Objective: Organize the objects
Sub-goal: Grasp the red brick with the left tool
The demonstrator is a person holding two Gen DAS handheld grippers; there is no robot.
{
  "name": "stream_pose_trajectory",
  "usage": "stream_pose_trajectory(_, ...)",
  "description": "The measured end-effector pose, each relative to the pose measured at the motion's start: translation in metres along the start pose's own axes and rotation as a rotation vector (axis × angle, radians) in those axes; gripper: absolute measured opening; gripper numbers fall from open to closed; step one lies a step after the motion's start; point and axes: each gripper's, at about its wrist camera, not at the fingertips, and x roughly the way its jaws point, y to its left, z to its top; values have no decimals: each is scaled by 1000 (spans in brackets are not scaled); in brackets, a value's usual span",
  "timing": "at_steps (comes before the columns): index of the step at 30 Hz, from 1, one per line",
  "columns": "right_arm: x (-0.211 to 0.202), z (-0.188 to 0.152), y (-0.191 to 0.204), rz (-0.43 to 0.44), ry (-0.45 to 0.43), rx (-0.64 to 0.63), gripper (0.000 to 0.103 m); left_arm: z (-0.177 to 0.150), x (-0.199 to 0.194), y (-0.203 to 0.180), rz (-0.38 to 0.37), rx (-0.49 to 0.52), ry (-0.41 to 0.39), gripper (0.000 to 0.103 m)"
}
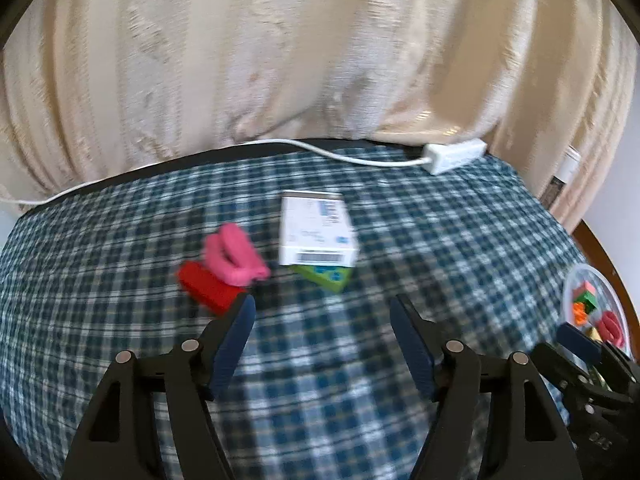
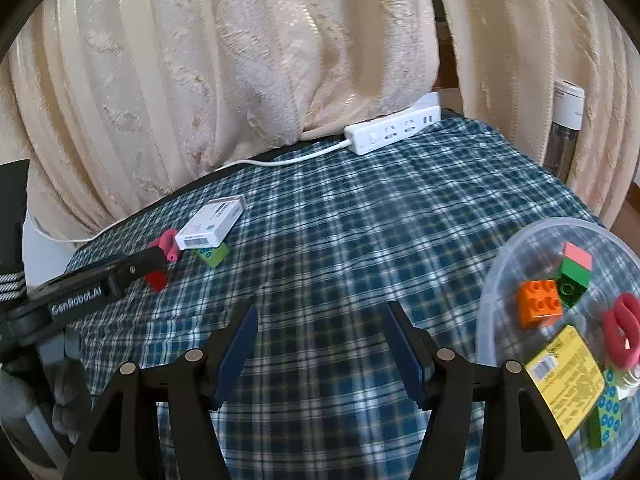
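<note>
Left claw is seen released, nothing between the jaws, checked cloth of the table below; the red block lies just off its left fingertip at 10 o'clock. Right claw is likewise released and empty. Outward from the left claw: pink clip resting against the red block, white box at 12 o'clock, propped on a green block. These four are judged still to be sorted. Clear bowl at 3 o'clock of the right claw already holds an orange block, a green-and-pink block, a red clip and a yellow card, so roughly half is judged done. Power strip and its cable are noted at the far edge, curtain behind; neither blocks access. The box covering the green block is the only obstruction.
</note>
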Motion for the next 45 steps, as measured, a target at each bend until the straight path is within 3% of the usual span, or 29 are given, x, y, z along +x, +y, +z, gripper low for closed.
stream_pose_trajectory(8, 9, -1, 18, 18, 22, -28, 69, 0, 15, 48, 47, -50, 7, 72)
stream_pose_trajectory(16, 18, -2, 30, 28, 44, -48, 69, 0, 34, 73, 36, -53, 7, 76)
stream_pose_trajectory(25, 30, -2, 36, 33, 73, -53, 69, -1, 48, 75, -6, 15, -22, 76)
stream_pose_trajectory(32, 38, -3, 42, 37, 89, -71, 69, -5, 64, 70, 12, 83, -5, 76)
stream_pose_trajectory(41, 46, -7, 52, 39, 102, -93, 69, -5, 78, 83, 27, 43, 37, 76)
stream_pose_trajectory(45, 49, -8, 59, 41, 107, -107, 69, -6, 81, 83, 32, 43, 57, 65)
